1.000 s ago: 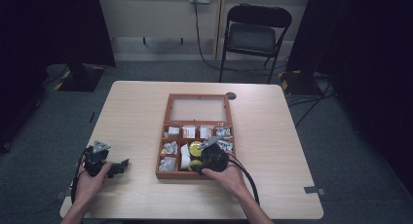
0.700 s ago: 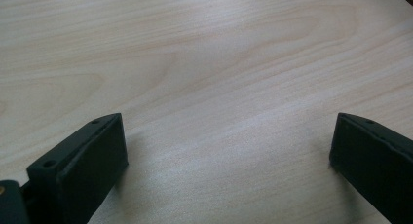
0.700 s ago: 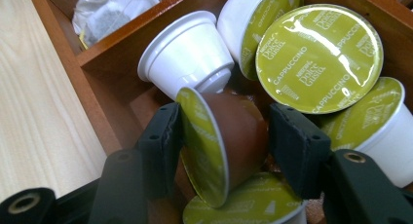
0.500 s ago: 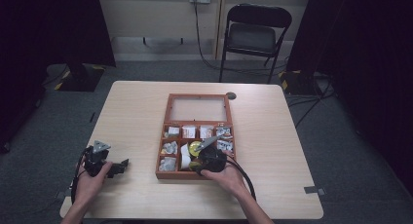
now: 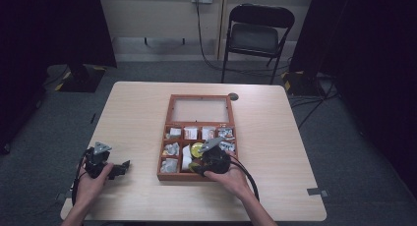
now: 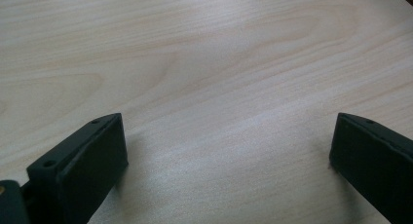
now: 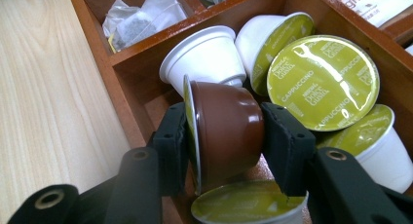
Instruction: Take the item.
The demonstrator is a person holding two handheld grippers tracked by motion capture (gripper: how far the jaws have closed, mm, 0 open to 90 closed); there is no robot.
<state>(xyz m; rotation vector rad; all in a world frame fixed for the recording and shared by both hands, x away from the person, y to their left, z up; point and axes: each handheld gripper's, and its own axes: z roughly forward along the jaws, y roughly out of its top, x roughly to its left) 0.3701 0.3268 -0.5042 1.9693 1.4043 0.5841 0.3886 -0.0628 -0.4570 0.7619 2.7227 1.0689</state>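
An open wooden box with compartments sits mid-table. In the right gripper view its front compartment holds white capsules with green lids and a brown capsule lying on its side. My right gripper reaches into that compartment; its jaws have just been closing and the pads press on the brown capsule's lid and base. My left gripper rests on the bare table at the front left, open, with nothing between its fingers.
Other compartments hold tea bags and sachets. The box's glazed lid lies open toward the far side, with a small dark disc beside it. A folding chair stands beyond the table.
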